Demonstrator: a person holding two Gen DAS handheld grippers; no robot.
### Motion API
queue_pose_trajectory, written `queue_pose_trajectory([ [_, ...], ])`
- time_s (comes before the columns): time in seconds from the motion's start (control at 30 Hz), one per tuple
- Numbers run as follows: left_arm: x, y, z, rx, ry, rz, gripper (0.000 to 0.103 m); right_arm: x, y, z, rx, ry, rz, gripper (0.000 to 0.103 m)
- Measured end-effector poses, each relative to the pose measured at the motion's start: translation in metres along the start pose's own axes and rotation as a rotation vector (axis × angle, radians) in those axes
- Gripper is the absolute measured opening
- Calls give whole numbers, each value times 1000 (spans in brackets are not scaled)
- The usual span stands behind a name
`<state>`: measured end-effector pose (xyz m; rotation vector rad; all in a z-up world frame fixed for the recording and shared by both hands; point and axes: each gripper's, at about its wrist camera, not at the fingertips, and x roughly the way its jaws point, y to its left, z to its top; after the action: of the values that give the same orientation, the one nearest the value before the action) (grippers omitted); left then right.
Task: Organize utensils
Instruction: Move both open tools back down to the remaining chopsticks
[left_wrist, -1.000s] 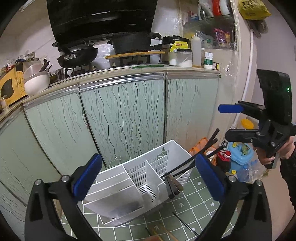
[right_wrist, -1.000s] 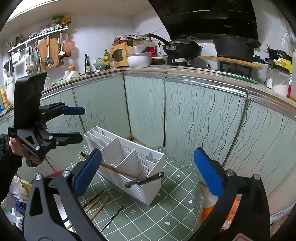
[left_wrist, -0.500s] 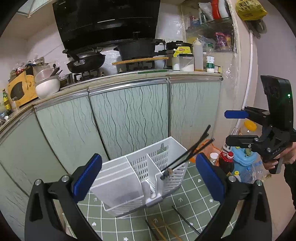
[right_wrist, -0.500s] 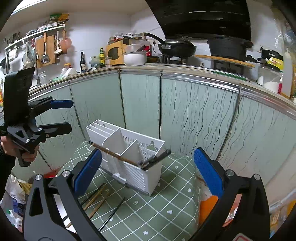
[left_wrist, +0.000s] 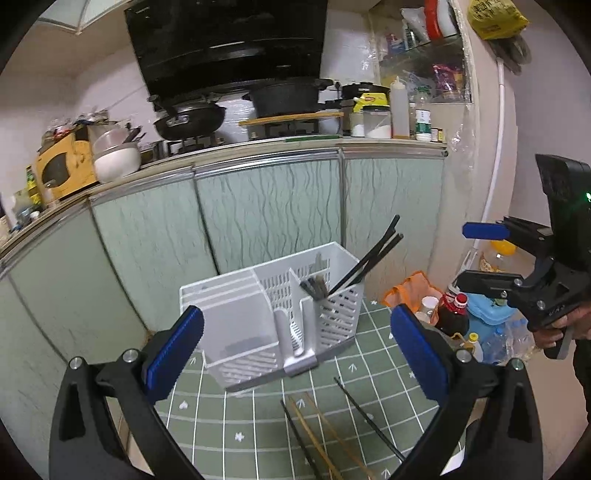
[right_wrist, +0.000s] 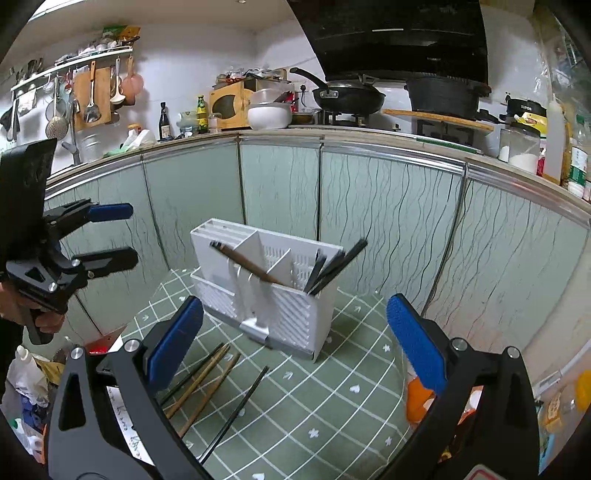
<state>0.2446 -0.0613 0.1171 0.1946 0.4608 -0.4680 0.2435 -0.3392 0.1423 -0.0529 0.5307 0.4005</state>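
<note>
A white slotted plastic utensil caddy (left_wrist: 273, 314) is standing upright on the green grid-patterned mat (left_wrist: 258, 424), below the cabinet fronts. Black chopsticks (left_wrist: 369, 258) are leaning out of its end compartment; I cannot count them exactly. Four loose sticks (right_wrist: 207, 384) are lying on the mat. Only the right wrist view is showing a brown stick (right_wrist: 247, 266) lying across the caddy. The left hand-held gripper (left_wrist: 295, 354) and right hand-held gripper (right_wrist: 295, 343) are both hanging released, grasping nothing.

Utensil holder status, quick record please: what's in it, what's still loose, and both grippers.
holder: white utensil holder upright on green mat
inside: black chopsticks leaning in the end slotted compartment; brown chopstick lying across the dividers
loose: wooden and black chopsticks on mat in front of holder
left gripper: open, empty
right gripper: open, empty
</note>
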Motion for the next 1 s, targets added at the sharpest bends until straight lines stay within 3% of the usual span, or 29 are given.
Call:
queue_pose_trajectory([
  [0.3, -29, -3, -43, -26, 8, 36, 99, -14, 23, -46, 12, 16, -12, 96],
  [1.0, -44, -19, -164, -21, 58, 113, 99, -21, 70, -152, 12, 67, -35, 96],
])
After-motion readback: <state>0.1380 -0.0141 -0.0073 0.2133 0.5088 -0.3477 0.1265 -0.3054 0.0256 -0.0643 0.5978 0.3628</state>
